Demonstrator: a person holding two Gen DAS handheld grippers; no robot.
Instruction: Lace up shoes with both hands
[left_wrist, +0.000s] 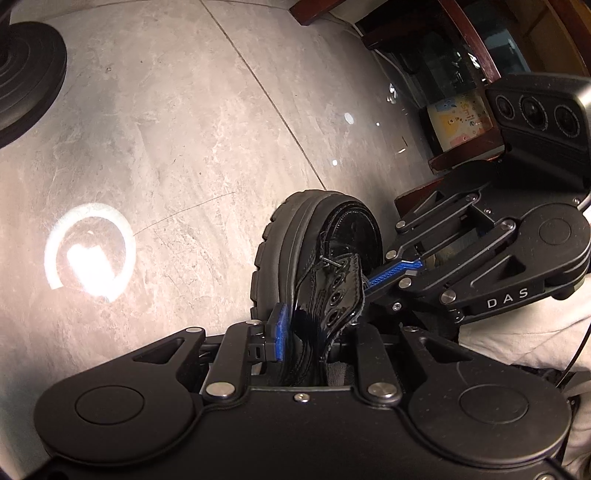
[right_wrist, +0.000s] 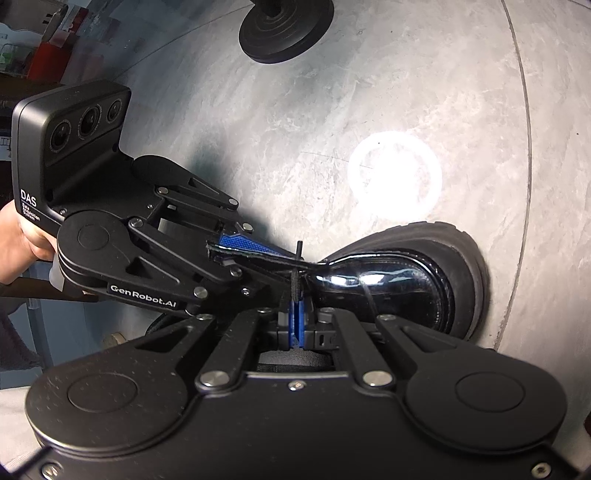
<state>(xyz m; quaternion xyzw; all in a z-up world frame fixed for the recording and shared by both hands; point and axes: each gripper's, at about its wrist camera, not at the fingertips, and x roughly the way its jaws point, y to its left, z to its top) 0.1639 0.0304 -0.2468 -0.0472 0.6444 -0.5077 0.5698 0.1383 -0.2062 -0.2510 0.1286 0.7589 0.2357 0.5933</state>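
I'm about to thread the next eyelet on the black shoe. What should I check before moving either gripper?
1. Right gripper shut on the thin black lace: ok.
2. Left gripper clamped on the glossy black eyelet flap: ok.
3. Stiff lace tip standing free above the right gripper's pads: ok.
4. Round eyelets on the held flap open and unlaced: ok.
5. Lace tip lined up with an eyelet: cannot tell.
6. Black patent shoe with chunky rubber sole steady on the grey tile floor: cannot tell.

Shoe (left_wrist: 317, 236) heel behind left claw (left_wrist: 306, 328)
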